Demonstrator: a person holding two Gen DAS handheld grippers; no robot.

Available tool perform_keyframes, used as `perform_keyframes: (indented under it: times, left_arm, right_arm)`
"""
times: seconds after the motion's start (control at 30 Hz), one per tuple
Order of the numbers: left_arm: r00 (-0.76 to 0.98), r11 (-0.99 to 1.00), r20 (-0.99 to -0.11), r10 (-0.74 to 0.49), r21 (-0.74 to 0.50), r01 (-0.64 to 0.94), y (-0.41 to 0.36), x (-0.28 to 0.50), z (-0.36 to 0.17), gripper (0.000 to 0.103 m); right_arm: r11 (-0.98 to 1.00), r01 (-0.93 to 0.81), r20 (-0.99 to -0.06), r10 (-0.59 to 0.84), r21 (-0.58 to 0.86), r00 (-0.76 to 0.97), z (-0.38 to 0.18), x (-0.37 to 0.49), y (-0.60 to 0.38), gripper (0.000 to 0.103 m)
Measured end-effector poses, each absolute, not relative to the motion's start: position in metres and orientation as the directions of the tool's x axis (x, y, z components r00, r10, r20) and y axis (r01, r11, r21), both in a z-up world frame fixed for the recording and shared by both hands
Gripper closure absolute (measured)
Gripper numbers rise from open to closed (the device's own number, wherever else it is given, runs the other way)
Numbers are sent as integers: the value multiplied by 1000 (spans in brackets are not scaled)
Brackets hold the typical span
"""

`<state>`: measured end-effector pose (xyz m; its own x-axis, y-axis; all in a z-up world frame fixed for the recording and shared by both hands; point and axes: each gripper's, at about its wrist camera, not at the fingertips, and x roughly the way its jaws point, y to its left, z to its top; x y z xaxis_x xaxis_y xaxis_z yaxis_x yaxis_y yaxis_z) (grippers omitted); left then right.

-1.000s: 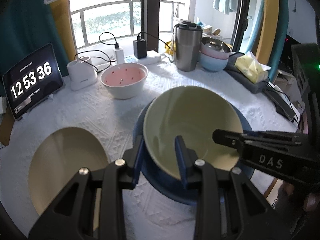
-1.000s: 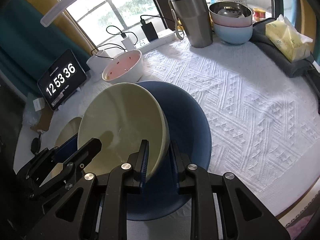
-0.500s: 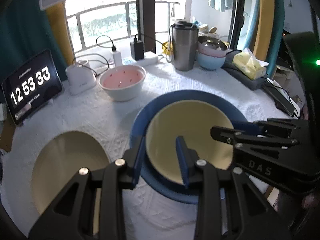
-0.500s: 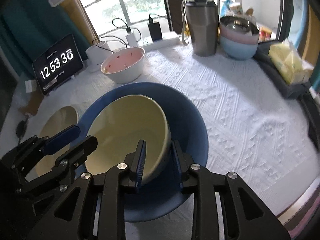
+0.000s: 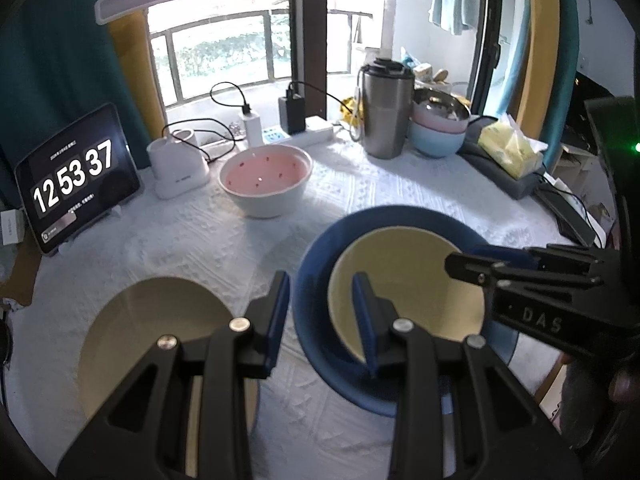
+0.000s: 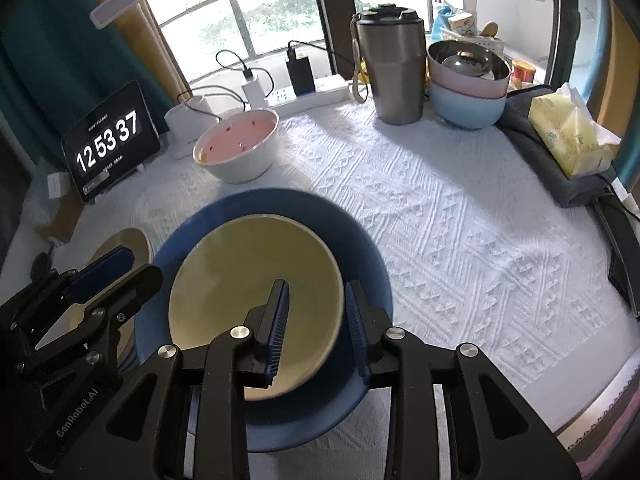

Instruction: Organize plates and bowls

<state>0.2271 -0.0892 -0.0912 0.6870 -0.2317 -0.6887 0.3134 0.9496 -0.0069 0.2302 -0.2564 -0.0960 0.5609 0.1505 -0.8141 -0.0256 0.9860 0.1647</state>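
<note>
White textured cloth (image 6: pixel 460 216) covers the table. Nearest, the yellow bowl (image 6: pixel 256 292) sits inside the blue bowl (image 6: pixel 360 248). At nine o'clock lies a tan plate (image 5: pixel 152 320); at eleven o'clock the pink bowl (image 6: pixel 240 144) and, farther left, a clock (image 6: pixel 108 144); at one o'clock a steel tumbler (image 6: pixel 392 64) and stacked bowls (image 6: pixel 468 88) stand before the window.

Right gripper (image 6: pixel 316 324) is parted moderately, straddling the yellow bowl's rim; contact cannot be told. Left gripper (image 5: pixel 320 316) is likewise apart, its fingers straddling both bowls' near rims, holding nothing.
</note>
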Motion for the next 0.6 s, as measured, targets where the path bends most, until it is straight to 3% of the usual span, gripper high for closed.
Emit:
perform_keyframes:
  times: [0.6]
  left_arm:
    - [704, 954, -668, -239, -26, 299, -77, 250, -74, 68]
  right_arm:
    - [984, -46, -792, 164, 170, 588, -78, 257, -253, 72]
